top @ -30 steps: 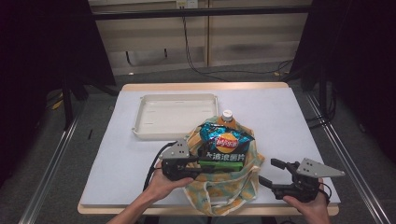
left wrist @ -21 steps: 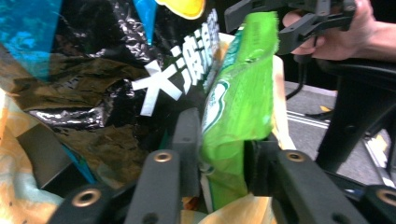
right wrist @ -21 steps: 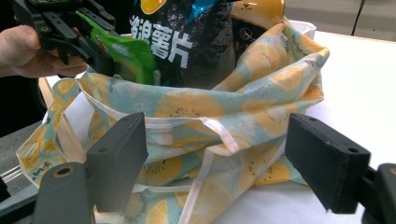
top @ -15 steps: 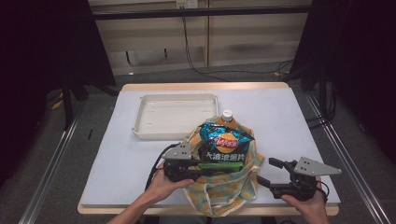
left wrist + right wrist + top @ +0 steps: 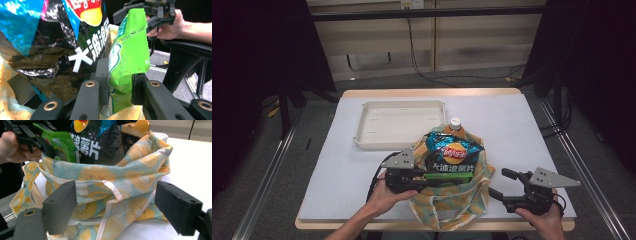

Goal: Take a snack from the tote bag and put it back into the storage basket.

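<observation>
Two snacks and a bottle (image 5: 455,123) remain in the fruit-print bag (image 5: 452,207). Left tool (image 5: 117,83) is clamped on the green packet (image 5: 128,55) beside the chip bag (image 5: 453,150); right tool (image 5: 115,207), jaws just widened, is empty. White tray (image 5: 399,124) awaits everything.

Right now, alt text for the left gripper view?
The left hand-held gripper pinches a green snack packet beside a dark chip bag above a fruit-print tote bag; beyond, a hand holds the right hand-held gripper.
</observation>
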